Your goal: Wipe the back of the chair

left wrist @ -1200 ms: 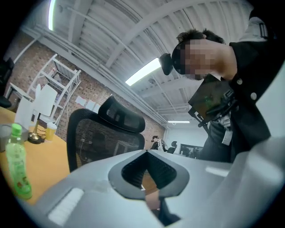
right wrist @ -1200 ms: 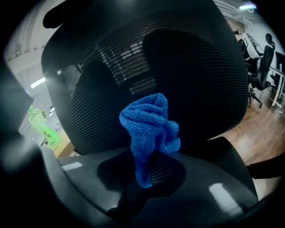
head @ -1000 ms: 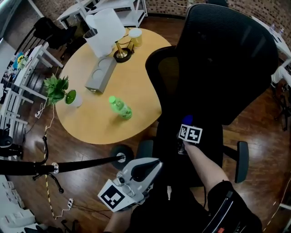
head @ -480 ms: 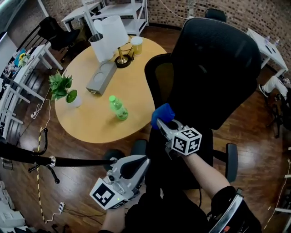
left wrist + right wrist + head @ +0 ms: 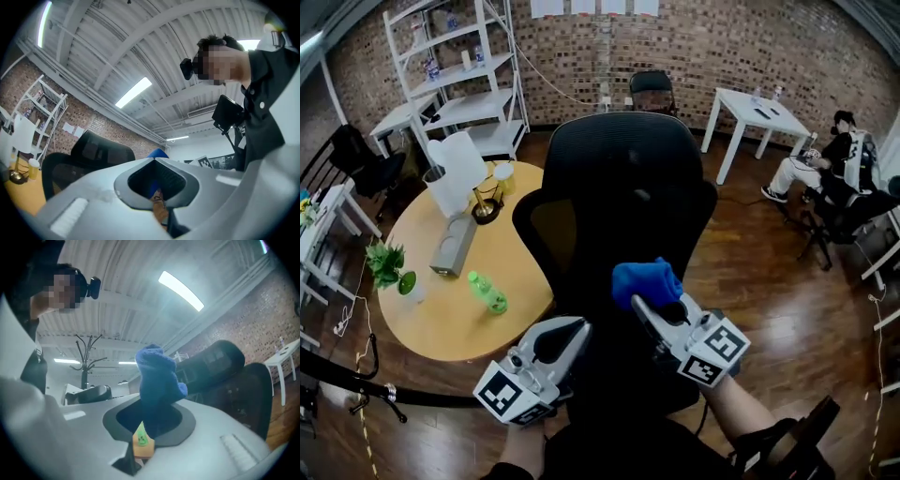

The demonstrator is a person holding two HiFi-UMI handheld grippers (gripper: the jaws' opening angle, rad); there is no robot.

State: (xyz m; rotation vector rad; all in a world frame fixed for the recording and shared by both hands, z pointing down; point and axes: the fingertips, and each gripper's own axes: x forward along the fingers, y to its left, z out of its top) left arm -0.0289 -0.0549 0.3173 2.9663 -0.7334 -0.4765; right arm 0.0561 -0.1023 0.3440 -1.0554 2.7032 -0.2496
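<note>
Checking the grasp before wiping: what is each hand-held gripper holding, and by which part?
The right hand-held gripper clamps the blue cloth by one end; the bunched rest sticks out. The left hand-held gripper holds nothing.

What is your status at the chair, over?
Right gripper shut on blue cloth. Left gripper shut, empty. Chair back ahead, cloth not yet on it. Nothing seen in between.

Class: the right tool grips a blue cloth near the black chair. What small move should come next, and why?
Probably ease the right tool forward until the blue cloth presses on the chair back. The tool is shut on the cloth, and the right gripper view shows the cloth standing free, the chair back off to one side, so it seems not yet in contact.
</note>
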